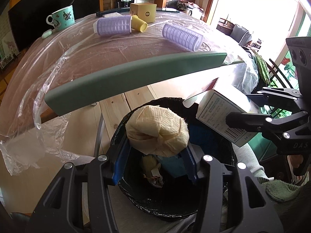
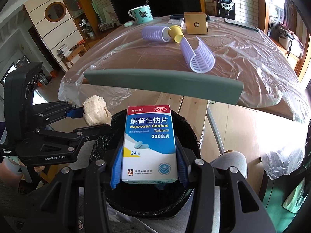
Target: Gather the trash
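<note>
Both grippers hang over the black bin [image 1: 194, 203], which stands just below the near edge of the table [image 1: 116, 58]. The left gripper [image 1: 155, 155] has its blue pads [image 1: 120, 163] clamped on a crumpled wad of cream paper towel [image 1: 157, 130], and the wad sits directly above the bin's mouth. Inside the bin, under the wad, some scraps of paper and a bluish piece already lie on the dark liner.

The right gripper [image 2: 148, 165] is closed on a blue and white box of naproxen tablets [image 2: 149, 143], its pads pressing the box's two long sides. The box stands upright over the bin's opening, beside the wad and apart from it; seen from the left wrist, it tilts over the bin's far right rim.

A grey-green strip [image 2: 165, 83] runs along the table edge just above the bin. Beyond it, on the clear plastic sheet [image 2: 243, 54] that covers the tabletop, lie two lilac ribbed rollers [image 2: 155, 33] with a yellow cup [image 2: 176, 34] on its side between them. Further from the bin stand a tan cardboard box [image 2: 195, 23] and, off to its left, a teal patterned mug [image 2: 141, 13] with a spoon in it and a small pale green case [image 2: 128, 23] beside it. A grey sleeve [image 1: 250, 163] shows just right of the bin.
</note>
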A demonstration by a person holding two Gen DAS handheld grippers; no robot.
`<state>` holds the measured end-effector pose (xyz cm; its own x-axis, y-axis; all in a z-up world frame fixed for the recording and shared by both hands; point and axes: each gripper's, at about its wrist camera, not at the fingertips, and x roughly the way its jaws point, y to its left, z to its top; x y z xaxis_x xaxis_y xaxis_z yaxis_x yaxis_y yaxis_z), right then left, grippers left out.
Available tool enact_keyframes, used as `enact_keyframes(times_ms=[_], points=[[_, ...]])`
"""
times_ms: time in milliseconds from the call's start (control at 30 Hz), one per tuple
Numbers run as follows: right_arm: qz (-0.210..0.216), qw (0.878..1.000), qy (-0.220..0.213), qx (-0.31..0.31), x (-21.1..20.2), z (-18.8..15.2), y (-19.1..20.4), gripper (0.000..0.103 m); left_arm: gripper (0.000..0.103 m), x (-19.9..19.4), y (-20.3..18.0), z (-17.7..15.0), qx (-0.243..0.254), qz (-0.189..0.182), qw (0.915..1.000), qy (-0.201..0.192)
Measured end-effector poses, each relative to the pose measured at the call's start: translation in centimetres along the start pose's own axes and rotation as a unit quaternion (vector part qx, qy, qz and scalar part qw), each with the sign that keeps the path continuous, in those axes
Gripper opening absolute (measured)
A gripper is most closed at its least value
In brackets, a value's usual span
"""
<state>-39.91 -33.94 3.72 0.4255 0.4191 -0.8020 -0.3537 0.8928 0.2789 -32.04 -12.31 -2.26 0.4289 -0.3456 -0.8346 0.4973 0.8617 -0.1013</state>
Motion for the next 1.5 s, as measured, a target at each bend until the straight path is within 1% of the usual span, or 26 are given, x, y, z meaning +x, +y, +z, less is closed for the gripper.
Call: enact_keyframes(times_ms=[833, 1500], points=[[-0.015, 0.999, 0.034, 0.007, 2.8, -0.6, -0.4, 0.046, 0.051, 3.3, 0.4, -1.5, 0.001, 0.007, 0.9992, 0.04], [-0.025, 0.998, 0.055, 0.008, 4.7, -1.2, -0.9, 0.046, 0.051, 5.4, 0.7, -2.2, 0.007, 0.018, 0.9978, 0.064]])
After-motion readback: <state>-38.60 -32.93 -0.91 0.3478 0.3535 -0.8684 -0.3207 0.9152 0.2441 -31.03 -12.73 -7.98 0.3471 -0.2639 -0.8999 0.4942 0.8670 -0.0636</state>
